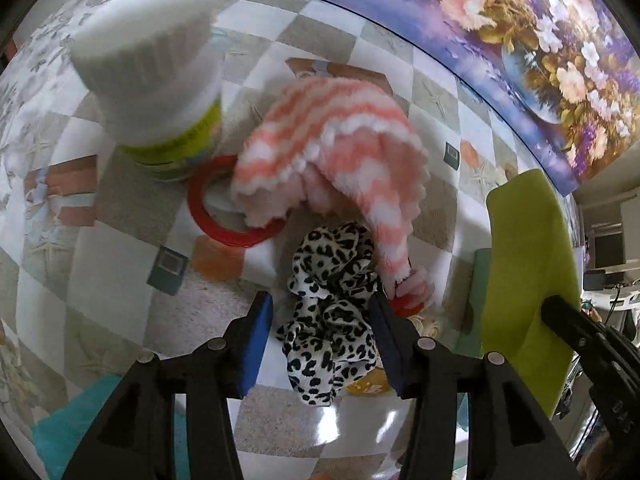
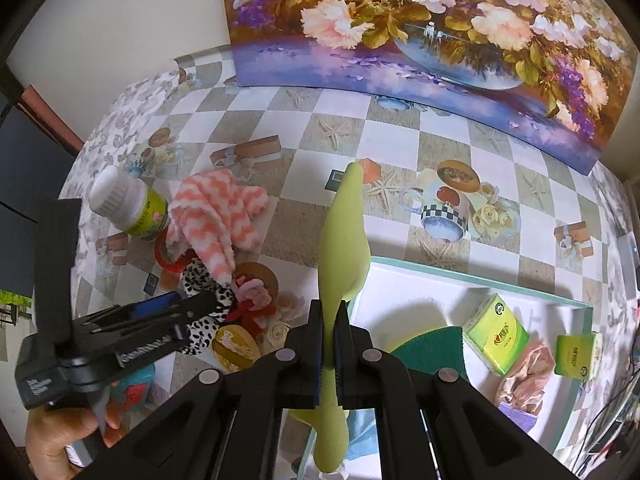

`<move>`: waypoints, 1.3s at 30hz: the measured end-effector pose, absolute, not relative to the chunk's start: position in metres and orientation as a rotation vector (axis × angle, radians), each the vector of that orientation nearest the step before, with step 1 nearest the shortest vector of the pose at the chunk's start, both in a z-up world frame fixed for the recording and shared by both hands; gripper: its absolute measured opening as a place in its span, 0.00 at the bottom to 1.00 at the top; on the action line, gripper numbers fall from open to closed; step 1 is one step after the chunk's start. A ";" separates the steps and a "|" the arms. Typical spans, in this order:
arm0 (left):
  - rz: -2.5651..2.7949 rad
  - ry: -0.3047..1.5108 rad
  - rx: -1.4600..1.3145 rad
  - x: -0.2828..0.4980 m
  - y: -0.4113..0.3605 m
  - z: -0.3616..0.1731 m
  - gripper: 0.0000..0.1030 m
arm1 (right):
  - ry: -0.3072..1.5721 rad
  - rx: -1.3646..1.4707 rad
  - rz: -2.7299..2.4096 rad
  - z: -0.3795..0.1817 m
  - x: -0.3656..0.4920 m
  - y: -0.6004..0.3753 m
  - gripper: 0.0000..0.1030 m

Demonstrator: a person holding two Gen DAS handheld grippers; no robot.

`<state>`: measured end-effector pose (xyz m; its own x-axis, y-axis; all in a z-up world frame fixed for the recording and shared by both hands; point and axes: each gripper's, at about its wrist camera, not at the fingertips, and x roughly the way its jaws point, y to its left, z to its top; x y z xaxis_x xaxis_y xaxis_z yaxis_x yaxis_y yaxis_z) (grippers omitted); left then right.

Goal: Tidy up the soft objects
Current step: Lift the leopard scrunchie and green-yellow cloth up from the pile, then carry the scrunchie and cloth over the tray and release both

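Observation:
A leopard-print scrunchie [image 1: 332, 300] lies on the checkered tablecloth between the blue pads of my left gripper [image 1: 320, 320]. The jaws stand open around it, with a gap at the left pad [image 1: 256, 340]. A fluffy pink-and-white striped cloth [image 1: 332, 148] lies just beyond it, draped over a red ring [image 1: 224, 232]. In the right wrist view my right gripper [image 2: 329, 320] is shut on a lime-green soft sheet [image 2: 344, 240], which stands up between its fingers near the tray's left edge. That view also shows the left gripper [image 2: 192, 304] over the scrunchie [image 2: 204, 280].
A white-capped bottle [image 1: 156, 80] stands left of the striped cloth. A white tray with a teal rim [image 2: 480, 280] holds two green tissue packs [image 2: 496, 332], a pink cloth [image 2: 524, 380] and a green sponge [image 2: 432, 348]. A flower painting [image 2: 400, 40] leans at the back. A hand [image 2: 56, 436] grips the left tool.

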<state>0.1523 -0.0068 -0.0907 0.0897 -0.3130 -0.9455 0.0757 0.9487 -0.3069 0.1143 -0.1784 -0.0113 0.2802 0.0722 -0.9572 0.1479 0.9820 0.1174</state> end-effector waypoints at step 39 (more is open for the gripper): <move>-0.449 1.073 -0.175 0.121 -0.019 0.062 0.23 | 1.189 0.227 -0.131 0.052 0.065 -0.246 0.05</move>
